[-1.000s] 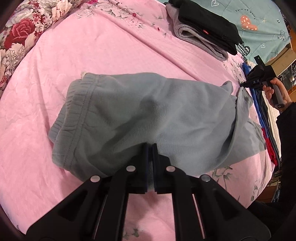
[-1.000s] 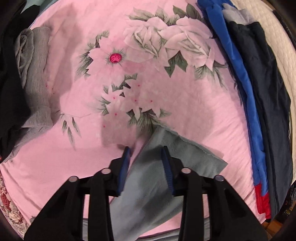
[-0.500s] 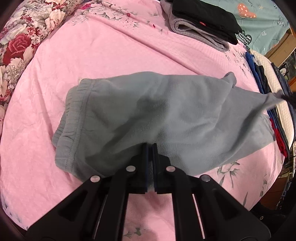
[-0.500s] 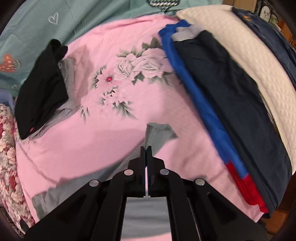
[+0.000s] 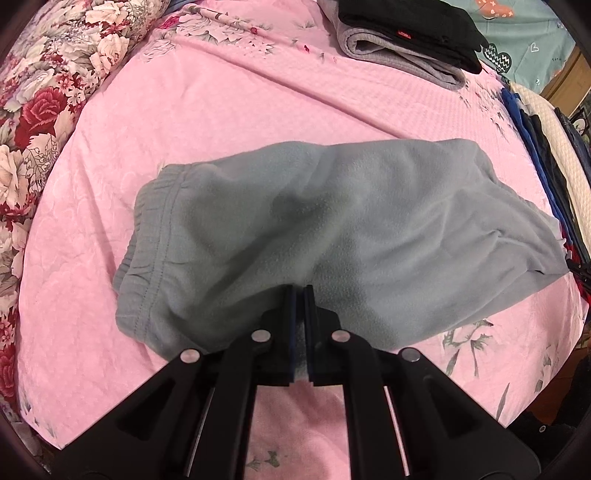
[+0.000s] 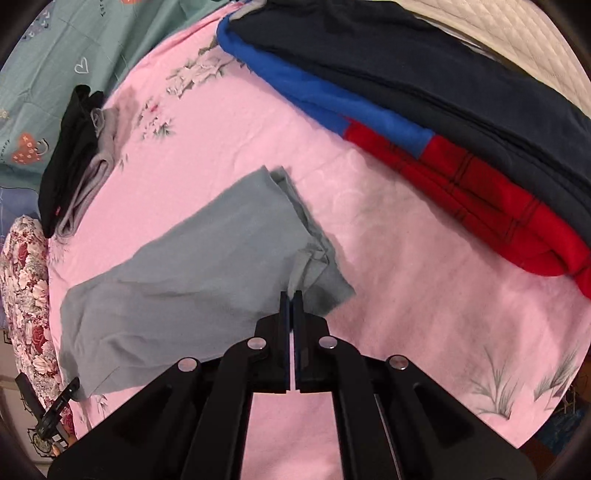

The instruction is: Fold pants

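pants (image 5: 332, 221) – grey, on pink bedspread (image 5: 221, 92); left gripper (image 5: 300, 291) pinches near edge; right gripper (image 6: 291, 297) pinches leg hem

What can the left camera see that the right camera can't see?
Only the left wrist view shows the stretchy waistband of the grey pants and the left gripper pinching their near edge.

Only the right wrist view shows the bunched leg ends, the red and blue garment beside them, and the right gripper shut on that leg-end cloth.

Both views show the grey pants lying on the pink bedsheet, the black and grey folded stack, and the flowery red blanket.
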Available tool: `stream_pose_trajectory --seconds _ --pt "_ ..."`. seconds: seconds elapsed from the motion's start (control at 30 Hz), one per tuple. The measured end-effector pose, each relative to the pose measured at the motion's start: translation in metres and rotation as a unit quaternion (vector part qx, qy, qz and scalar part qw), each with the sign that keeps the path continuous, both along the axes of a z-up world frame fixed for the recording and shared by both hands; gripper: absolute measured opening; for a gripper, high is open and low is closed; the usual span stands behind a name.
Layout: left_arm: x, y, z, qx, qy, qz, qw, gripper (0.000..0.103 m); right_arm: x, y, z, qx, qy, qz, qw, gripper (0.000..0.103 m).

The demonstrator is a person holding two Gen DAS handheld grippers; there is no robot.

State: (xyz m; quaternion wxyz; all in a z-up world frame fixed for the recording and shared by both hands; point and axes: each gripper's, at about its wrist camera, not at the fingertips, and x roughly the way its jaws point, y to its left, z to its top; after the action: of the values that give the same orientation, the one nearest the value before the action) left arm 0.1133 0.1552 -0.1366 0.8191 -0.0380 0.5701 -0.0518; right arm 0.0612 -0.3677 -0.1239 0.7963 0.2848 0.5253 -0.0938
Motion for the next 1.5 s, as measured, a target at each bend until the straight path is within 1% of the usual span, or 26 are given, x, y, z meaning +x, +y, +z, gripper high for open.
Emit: stream_pose_trajectory --seconds 0.23,0.3,0.4,0.43,0.47,0.5,0.57,0.6,0.63,0.7,0.73,0.77,0.8,0.83,0.9,0.93,1.0,1.03,1.1,1.17,1.27,1.33,1.37,1.4,1.43,1.5 --pt "-0.004 0.000 0.002 -0.002 0.001 -0.021 0.9998 0.006 -0.009 -0.016 0.018 0.005 -0.019 -0.015 1.000 0.001" --pt "-0.004 -0.002 0.001 0.002 -0.002 -0.023 0.9997 0.006 -0.009 -0.017 0.013 0.004 -0.009 -0.007 1.000 0.001" --pt "-0.003 -0.001 0.000 0.002 -0.003 -0.025 0.9997 0.006 -0.002 -0.009 0.001 -0.017 0.020 0.016 1.000 0.001" --pt "-0.003 -0.001 0.000 -0.001 -0.003 -0.025 0.9997 0.006 -0.001 -0.007 0.003 -0.037 0.020 0.016 0.999 0.000" --pt "-0.003 0.001 0.000 -0.006 -0.003 -0.026 0.9996 0.006 -0.001 -0.006 0.007 -0.070 0.027 0.012 0.997 0.000" --pt "-0.003 0.002 0.000 -0.010 -0.004 -0.027 0.9996 0.006 -0.001 -0.003 0.015 -0.117 0.030 0.005 0.993 0.001" --pt "-0.003 0.003 -0.001 -0.016 -0.008 -0.027 0.9995 0.006 -0.003 0.005 0.030 -0.200 0.031 0.002 0.979 0.015" --pt "-0.003 0.003 -0.001 -0.018 -0.010 -0.026 0.9994 0.006 -0.004 0.013 0.038 -0.225 0.023 0.010 0.974 0.018" --pt "-0.003 0.004 -0.001 -0.021 -0.012 -0.025 0.9994 0.006 -0.005 0.028 0.047 -0.234 0.008 0.035 0.972 0.020" --pt "-0.003 0.004 -0.001 -0.024 -0.011 -0.024 0.9994 0.006 -0.004 0.057 0.054 -0.200 -0.019 0.102 0.974 0.020" --pt "-0.002 0.004 -0.001 -0.024 -0.009 -0.024 0.9994 0.006 -0.002 0.086 0.056 -0.161 -0.036 0.171 0.971 0.020" --pt "-0.001 0.003 -0.001 -0.024 -0.007 -0.024 0.9994 0.006 -0.001 0.110 0.056 -0.139 -0.044 0.224 0.964 0.020" --pt "0.000 0.003 -0.001 -0.022 -0.005 -0.025 0.9994 0.006 0.001 0.138 0.054 -0.125 -0.047 0.280 0.951 0.020" --pt "0.000 0.002 0.000 -0.019 -0.003 -0.027 0.9995 0.006 0.002 0.162 0.051 -0.124 -0.048 0.324 0.937 0.020" --pt "0.001 0.000 0.000 -0.012 -0.001 -0.031 0.9994 0.006 0.005 0.197 0.044 -0.142 -0.044 0.385 0.911 0.020" --pt "0.002 -0.001 0.000 -0.009 0.000 -0.033 0.9994 0.006 0.008 0.214 0.039 -0.163 -0.041 0.415 0.894 0.020" --pt "0.004 -0.001 0.000 -0.008 0.004 -0.035 0.9994 0.006 0.015 0.233 0.029 -0.203 -0.031 0.453 0.868 0.020" --pt "0.004 -0.001 0.000 -0.008 0.006 -0.035 0.9993 0.006 0.019 0.236 0.026 -0.213 -0.022 0.461 0.861 0.020" --pt "0.005 -0.001 0.000 -0.008 0.008 -0.034 0.9994 0.006 0.026 0.238 0.020 -0.225 -0.010 0.471 0.853 0.020" --pt "0.005 -0.001 0.000 -0.010 0.008 -0.031 0.9994 0.006 0.030 0.239 0.013 -0.232 0.006 0.495 0.837 0.020" --pt "0.005 0.000 0.000 -0.016 0.010 -0.027 0.9995 0.006 0.037 0.243 0.002 -0.238 0.024 0.512 0.825 0.025" --pt "0.007 0.002 0.000 -0.023 0.012 -0.024 0.9994 0.006 0.042 0.245 -0.002 -0.239 0.024 0.522 0.819 0.025" --pt "0.007 0.004 0.000 -0.028 0.015 -0.022 0.9992 0.006 0.044 0.246 -0.003 -0.234 0.023 0.526 0.817 0.021" --pt "0.008 0.005 -0.001 -0.032 0.017 -0.021 0.9991 0.006 0.045 0.247 -0.003 -0.218 0.029 0.531 0.818 0.012" --pt "0.008 0.006 0.000 -0.035 0.020 -0.020 0.9990 0.006 0.046 0.247 -0.002 -0.215 0.033 0.530 0.819 0.003" --pt "0.008 0.006 0.000 -0.035 0.023 -0.020 0.9989 0.006 0.043 0.245 0.004 -0.206 0.030 0.535 0.819 0.003"
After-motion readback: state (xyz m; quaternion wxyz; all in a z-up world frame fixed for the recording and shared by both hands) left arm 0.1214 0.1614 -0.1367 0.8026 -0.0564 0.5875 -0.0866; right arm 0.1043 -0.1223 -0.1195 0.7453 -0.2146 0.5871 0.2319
